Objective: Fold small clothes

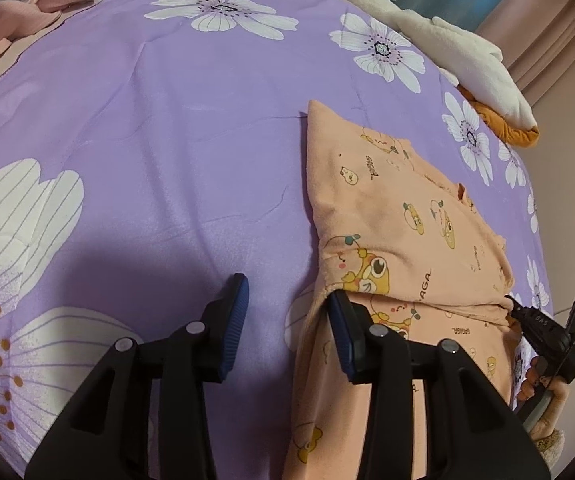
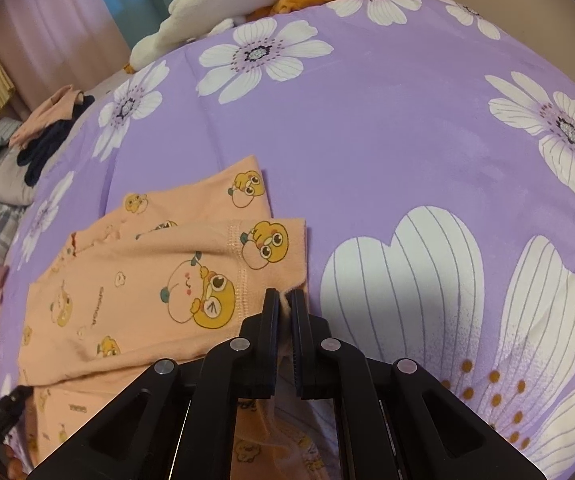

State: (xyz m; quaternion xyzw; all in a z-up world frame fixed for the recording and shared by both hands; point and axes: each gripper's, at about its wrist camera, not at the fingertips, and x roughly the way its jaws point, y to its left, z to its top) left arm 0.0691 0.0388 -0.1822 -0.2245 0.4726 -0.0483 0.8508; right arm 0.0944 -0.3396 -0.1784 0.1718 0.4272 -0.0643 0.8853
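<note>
A small peach garment with yellow cartoon prints (image 1: 399,216) lies partly folded on a purple floral bedspread (image 1: 167,120). My left gripper (image 1: 287,320) is open, its right finger touching the garment's left edge, nothing between the pads. In the right wrist view the same garment (image 2: 147,280) lies left of centre. My right gripper (image 2: 284,300) is shut on the garment's corner at the hem. That gripper also shows in the left wrist view (image 1: 543,332) at the garment's right edge.
A white and orange plush toy (image 1: 467,52) lies at the bed's far edge, also in the right wrist view (image 2: 247,4). Pink cloth (image 1: 27,16) lies far left. Dark and plaid clothes (image 2: 27,148) are piled beside the bed. Curtains (image 2: 55,20) hang behind.
</note>
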